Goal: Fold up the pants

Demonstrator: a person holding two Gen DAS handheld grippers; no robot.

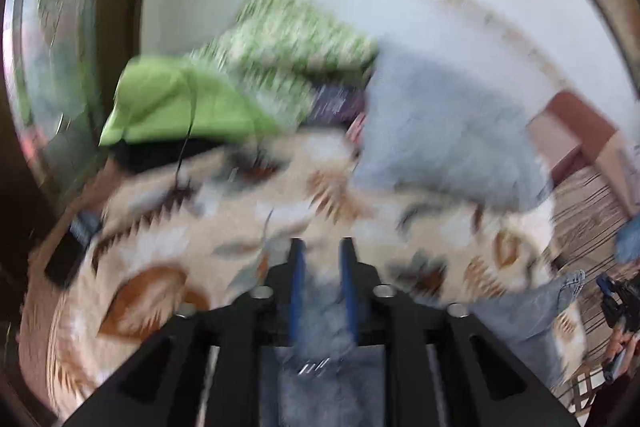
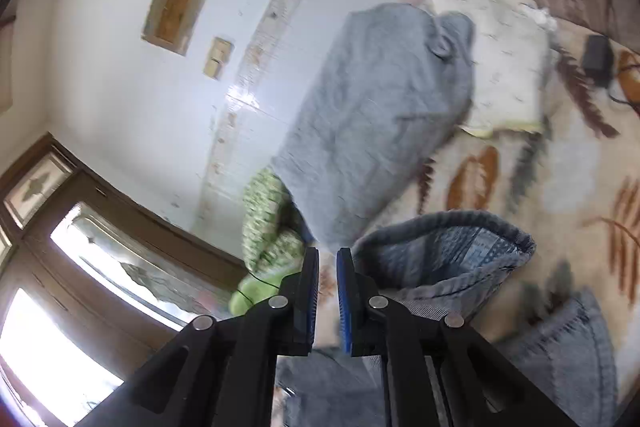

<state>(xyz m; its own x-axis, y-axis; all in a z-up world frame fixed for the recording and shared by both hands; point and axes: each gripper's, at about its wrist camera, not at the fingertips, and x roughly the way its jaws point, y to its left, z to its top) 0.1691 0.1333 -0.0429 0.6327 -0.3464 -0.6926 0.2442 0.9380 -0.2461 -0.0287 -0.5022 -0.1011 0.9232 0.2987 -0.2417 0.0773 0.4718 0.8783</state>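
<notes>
The pants are blue denim jeans. In the blurred left wrist view my left gripper [image 1: 323, 247] is shut on a bunch of the jeans [image 1: 320, 311], held above the patterned bedspread [image 1: 168, 247]; a jeans leg [image 1: 532, 311] trails to the right. In the right wrist view my right gripper [image 2: 328, 257] has its blue pads a narrow gap apart, with denim [image 2: 320, 379] low between the fingers; whether it grips the cloth I cannot tell. The open waistband [image 2: 448, 247] bulges just right of the right fingers.
A grey blanket [image 2: 372, 123] lies heaped on the bed by the white wall, with green cloths [image 1: 184, 107] and a green patterned one [image 2: 268, 223] beside it. A white pillow [image 2: 508, 67] and a black adapter [image 2: 598, 57] lie on the bedspread. A window [image 2: 80, 287] is at the left.
</notes>
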